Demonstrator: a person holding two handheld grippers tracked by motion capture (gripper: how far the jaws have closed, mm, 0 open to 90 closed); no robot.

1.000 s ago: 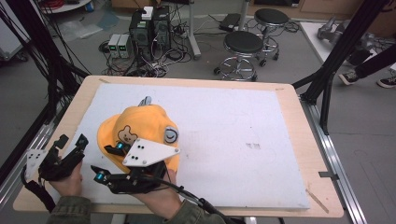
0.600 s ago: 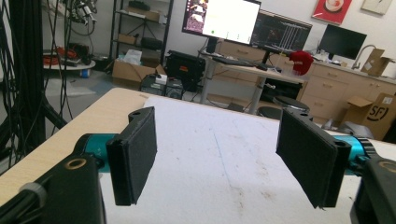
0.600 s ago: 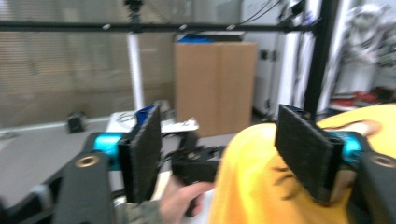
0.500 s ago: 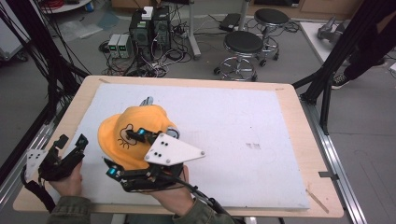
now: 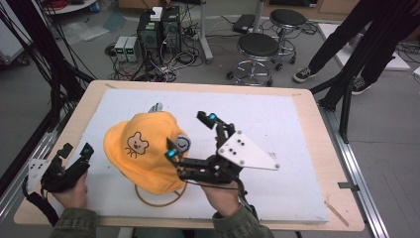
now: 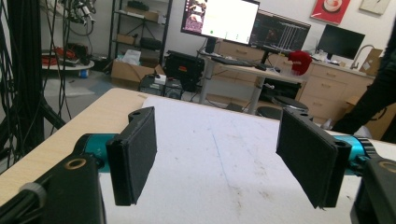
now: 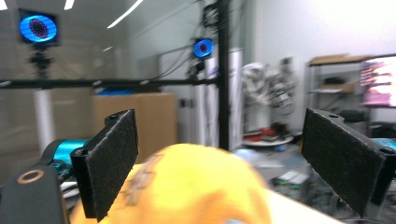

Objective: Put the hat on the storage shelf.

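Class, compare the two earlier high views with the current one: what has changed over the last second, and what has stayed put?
The right gripper has swung off the top of the orange hat to the hat's right side, its jaws now wide open and empty, uncovering the bear face. The hat still sits on its stand. The left gripper has stayed open near the table's left edge.

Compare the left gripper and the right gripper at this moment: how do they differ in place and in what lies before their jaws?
The left gripper sits at the table's near left edge, apart from the yellow hat; the right gripper reaches over the hat's right side. The left gripper view shows bare white mat between its jaws; the right gripper view shows the hat's crown. The right gripper carries a grey three-cornered plate facing up. Both stand open, holding nothing.
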